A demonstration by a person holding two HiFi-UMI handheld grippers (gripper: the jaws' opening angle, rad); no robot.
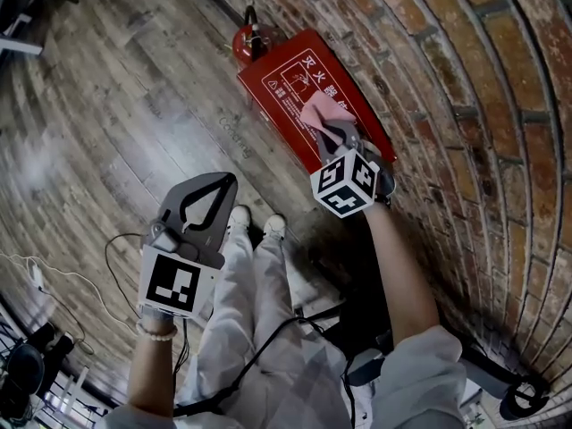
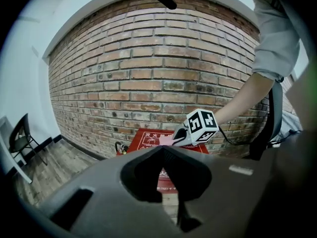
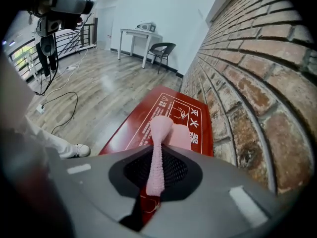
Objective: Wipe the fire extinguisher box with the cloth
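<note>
Right ahead of your right claw (image 3: 157,155) sits the red fire extinguisher box (image 3: 143,115), its lid under and just beyond the tips. That claw is pinching the pink cloth (image 3: 160,128). A thin strip runs back between the jaws, and the bunched end spills forward onto the lid, covering part of the white print. Whether the bunch presses the lid or only brushes it is not clear.

The box's near end is cut off behind the claw's own body in the right gripper view. In the head view the marker cube (image 1: 347,181) covers that same end. Close on the claw's right rises the brick wall (image 1: 465,105), with the box at its foot. Beyond the box's far end stands a red extinguisher (image 1: 249,39), plain from the head view, while the left gripper view catches only its dark hose.

Your left claw (image 1: 225,184) hangs well to the left of the right one, clear of the box, jaws pressed together on nothing, over the wooden floor (image 1: 107,105). Only the right gripper view shows a chair (image 3: 162,49) and a table (image 3: 137,33) far beyond the box.
</note>
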